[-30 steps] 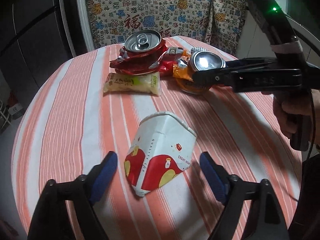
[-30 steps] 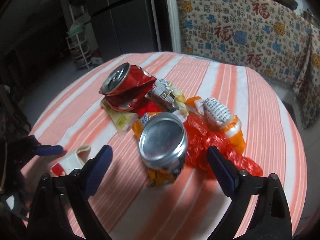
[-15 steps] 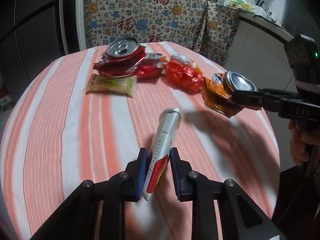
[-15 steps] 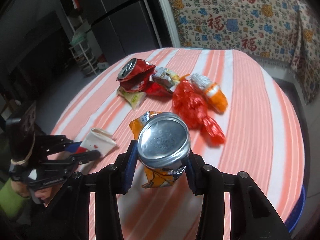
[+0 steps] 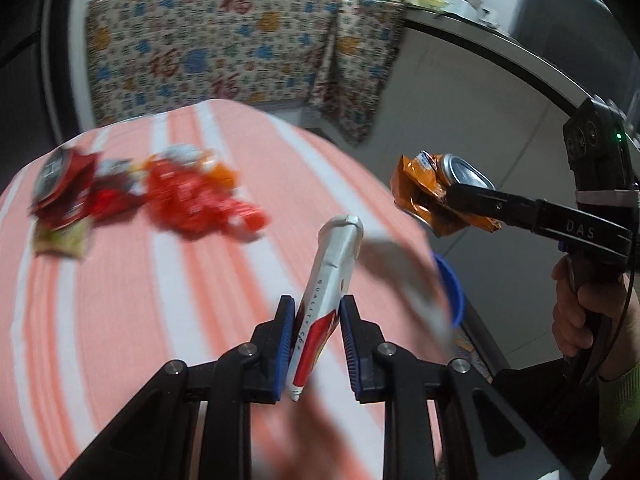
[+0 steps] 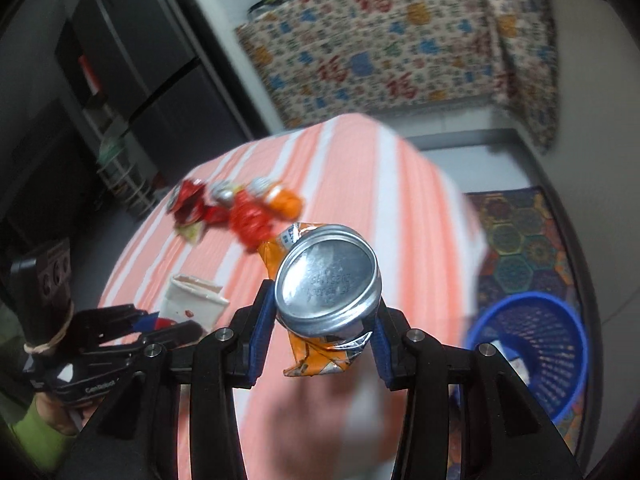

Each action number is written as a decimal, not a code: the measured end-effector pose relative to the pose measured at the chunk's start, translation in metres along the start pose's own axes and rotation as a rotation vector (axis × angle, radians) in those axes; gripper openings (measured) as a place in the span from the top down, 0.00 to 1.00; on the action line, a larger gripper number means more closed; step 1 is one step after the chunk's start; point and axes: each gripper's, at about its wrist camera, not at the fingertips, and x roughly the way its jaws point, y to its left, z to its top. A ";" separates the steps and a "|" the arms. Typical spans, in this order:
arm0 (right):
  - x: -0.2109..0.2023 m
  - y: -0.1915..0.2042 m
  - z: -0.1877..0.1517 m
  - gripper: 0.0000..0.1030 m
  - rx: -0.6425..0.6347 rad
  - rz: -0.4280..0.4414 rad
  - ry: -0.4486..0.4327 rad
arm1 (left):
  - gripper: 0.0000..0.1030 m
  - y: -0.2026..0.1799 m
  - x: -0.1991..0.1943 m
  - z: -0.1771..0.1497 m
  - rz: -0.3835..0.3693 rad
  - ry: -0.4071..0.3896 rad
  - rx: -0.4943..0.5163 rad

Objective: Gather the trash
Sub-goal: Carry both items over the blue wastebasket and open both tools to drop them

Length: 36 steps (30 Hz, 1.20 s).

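Both tools are angling downward above the striped surface [image 5: 120, 320]. The left tool [image 5: 316, 340] is clenching the flattened paper cup [image 5: 328, 280], which is sticking up and forward from between its blue pads. The right tool [image 6: 320, 332] is gripping the crushed orange can [image 6: 326, 280], its silver base facing the camera, beside the blue basket [image 6: 532, 356] on the floor.

Orange crushed can [image 6: 326, 280] with silver base; white-and-red paper cup [image 5: 326, 288]; orange-and-white striped tablecloth [image 5: 120, 320]; blue basket [image 6: 532, 356]; blue gripper pads [image 5: 286, 344].
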 end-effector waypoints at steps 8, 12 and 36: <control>-0.040 -0.094 0.011 0.57 0.102 -0.208 -0.009 | 0.77 -0.097 0.066 0.043 -0.125 0.064 0.074; -0.046 -0.142 0.007 0.57 0.178 -0.283 -0.006 | 0.77 -0.136 0.104 0.058 -0.156 0.103 0.085; -0.043 -0.247 -0.029 0.53 0.448 -0.315 0.075 | 0.56 -0.179 0.262 0.061 -0.164 0.253 0.104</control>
